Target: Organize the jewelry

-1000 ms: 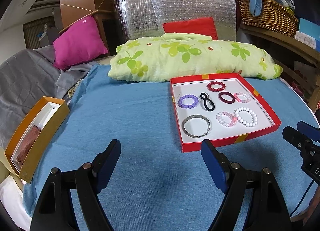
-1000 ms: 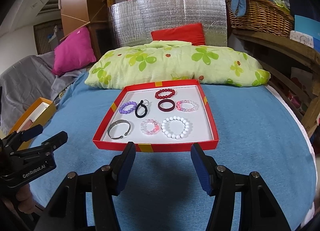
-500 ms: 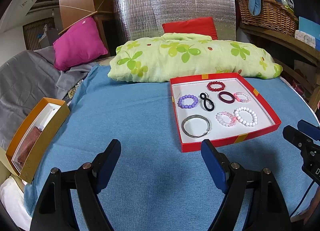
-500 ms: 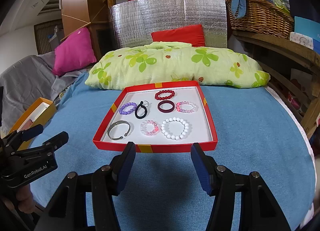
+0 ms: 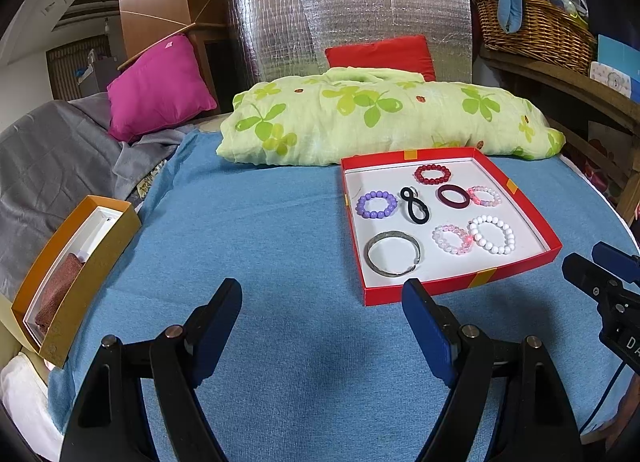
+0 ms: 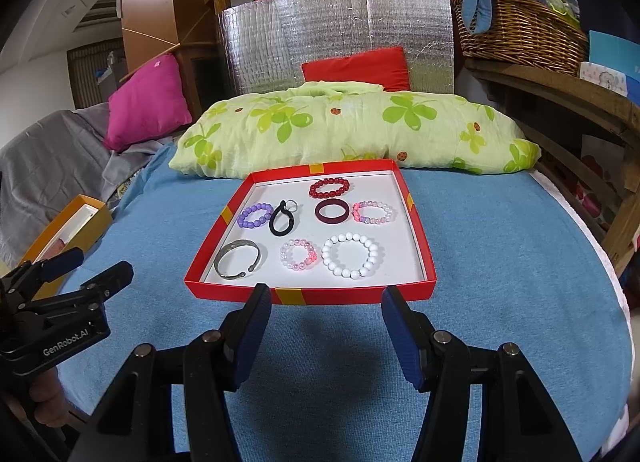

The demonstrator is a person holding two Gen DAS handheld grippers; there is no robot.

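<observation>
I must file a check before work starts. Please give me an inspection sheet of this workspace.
Surface: blue cloth, flat.
Job's things: red tray holding seven pieces, including silver bangle and white bead bracelet; orange box open at left.
Clutter: nothing seen on the cloth.
Grippers: left gripper and right gripper open, empty.
Cables: thin cable beside right gripper.
Surroundings: floral pillow, wicker basket.

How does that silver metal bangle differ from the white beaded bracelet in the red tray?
The silver metal bangle is one smooth band with a gap between its ends; the white beaded bracelet is a closed ring of round beads. The bangle lies at the near left corner of the red tray, the beaded bracelet near right. Both lie flat on the tray's white floor, untouched.
</observation>
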